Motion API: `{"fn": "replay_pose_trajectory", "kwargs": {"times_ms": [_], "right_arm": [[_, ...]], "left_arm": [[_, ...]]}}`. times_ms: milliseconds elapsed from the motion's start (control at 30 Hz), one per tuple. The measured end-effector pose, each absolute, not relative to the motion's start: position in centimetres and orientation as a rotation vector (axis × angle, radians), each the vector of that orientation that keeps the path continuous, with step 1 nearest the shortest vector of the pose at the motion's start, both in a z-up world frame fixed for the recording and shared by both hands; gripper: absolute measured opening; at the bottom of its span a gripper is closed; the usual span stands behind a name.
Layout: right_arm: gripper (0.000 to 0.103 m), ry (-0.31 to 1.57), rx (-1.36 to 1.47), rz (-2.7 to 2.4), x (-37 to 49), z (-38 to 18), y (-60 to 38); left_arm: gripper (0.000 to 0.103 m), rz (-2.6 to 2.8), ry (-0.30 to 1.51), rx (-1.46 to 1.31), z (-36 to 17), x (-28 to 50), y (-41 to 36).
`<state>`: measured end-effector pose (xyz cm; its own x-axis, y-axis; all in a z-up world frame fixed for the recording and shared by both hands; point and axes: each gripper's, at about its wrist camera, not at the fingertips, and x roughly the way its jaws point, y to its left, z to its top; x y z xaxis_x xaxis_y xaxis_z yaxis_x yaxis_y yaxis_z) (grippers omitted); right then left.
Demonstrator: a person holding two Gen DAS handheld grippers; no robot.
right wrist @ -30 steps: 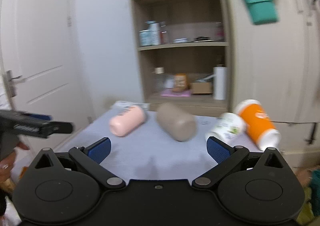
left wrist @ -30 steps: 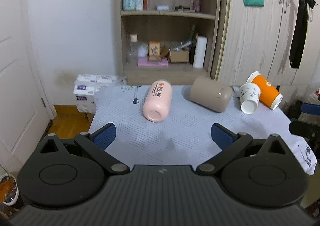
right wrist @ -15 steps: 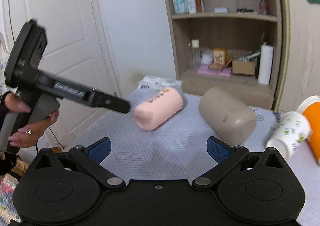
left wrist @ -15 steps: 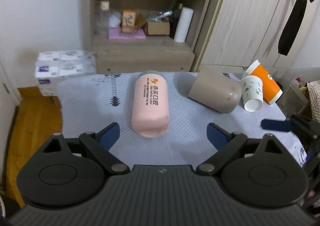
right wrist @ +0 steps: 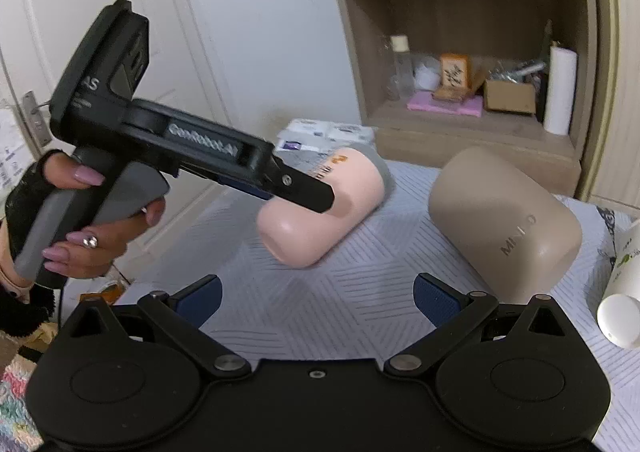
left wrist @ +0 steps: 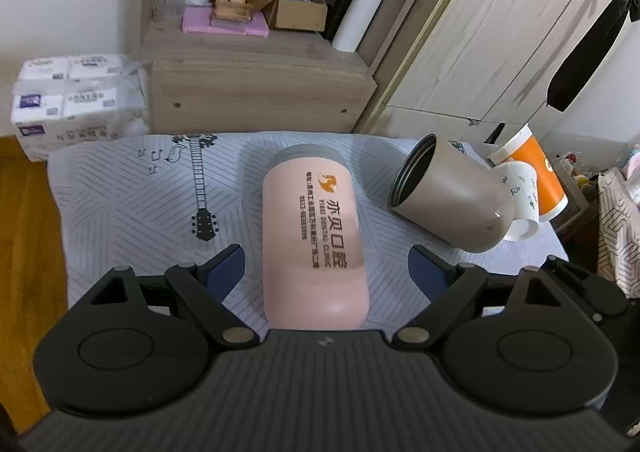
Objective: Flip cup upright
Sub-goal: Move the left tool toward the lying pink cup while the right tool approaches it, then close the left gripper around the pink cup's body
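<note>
Pink cup (left wrist: 314,236) lies on its side on the patterned tablecloth (left wrist: 132,188), closed base toward the left gripper (left wrist: 326,266), whose released fingers straddle it with gaps on both sides, not touching. Bare cloth stretches left to the table's edge. Just to its right lies a taupe tumbler (left wrist: 450,198), apart from it, with a white paper cup (left wrist: 520,204) and an orange cup (left wrist: 540,168) crowded behind. The right gripper (right wrist: 316,298) hangs spread wide over bare cloth, holding nothing.

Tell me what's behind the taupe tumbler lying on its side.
Behind the taupe tumbler lie a white paper cup and an orange paper cup, both tipped over. The tumbler covers part of the white cup, so contact is unclear.
</note>
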<state>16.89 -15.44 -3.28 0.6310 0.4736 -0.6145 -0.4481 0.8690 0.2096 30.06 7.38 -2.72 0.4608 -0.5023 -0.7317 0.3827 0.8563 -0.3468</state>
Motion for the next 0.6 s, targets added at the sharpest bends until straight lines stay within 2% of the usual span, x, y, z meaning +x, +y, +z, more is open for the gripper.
{"fn": "replay_pose_trajectory", "kwargs": {"times_ms": [200, 267, 600], "right_arm": [[0.103, 0.733, 0.038, 0.510, 17.2, -3.4, -15.7], [0.103, 0.738, 0.041, 0.510, 17.2, -3.4, -15.7], [0.103, 0.799, 0.081, 0.533, 17.5, -4.1, -16.1]], "left_arm": [[0.071, -0.559, 0.964, -0.107, -3.5, 30.9, 6.6], [0.062, -0.552, 0.977, -0.095, -3.9, 31.1, 6.4], [0.061, -0.525, 1.064, -0.192, -4.1, 30.5, 6.5]]}}
